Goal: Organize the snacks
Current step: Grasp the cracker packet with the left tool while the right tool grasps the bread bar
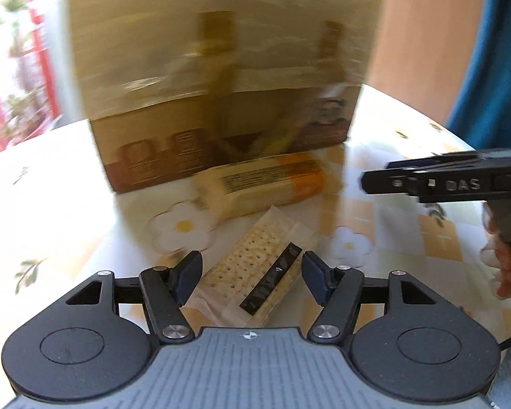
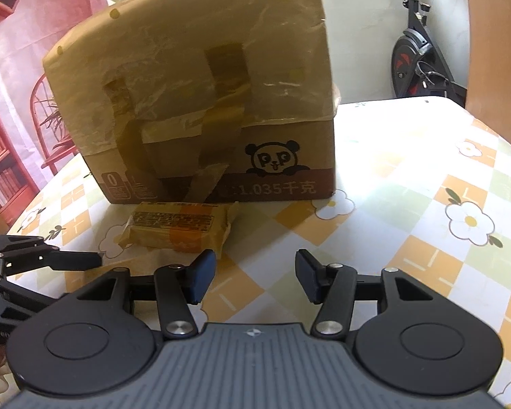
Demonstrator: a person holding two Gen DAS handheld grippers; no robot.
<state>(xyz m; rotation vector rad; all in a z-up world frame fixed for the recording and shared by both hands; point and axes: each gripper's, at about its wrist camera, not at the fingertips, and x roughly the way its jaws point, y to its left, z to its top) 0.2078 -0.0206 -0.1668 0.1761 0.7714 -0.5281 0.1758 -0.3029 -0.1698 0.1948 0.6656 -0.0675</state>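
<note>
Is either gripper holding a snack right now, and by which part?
Nothing is held. The left gripper is open, its fingers either side of the cracker pack on the table, not clamped. The right gripper is open and empty.

Bright daylight glare on the tablecloth [image 2: 385, 156], motion-blurred cardboard box [image 1: 221, 78] in left view, fisheye-bent edges

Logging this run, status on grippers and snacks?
Left gripper open, straddling cracker packet. Right gripper open, empty. Yellow snack pack lies against cardboard box. Nothing blocking.
</note>
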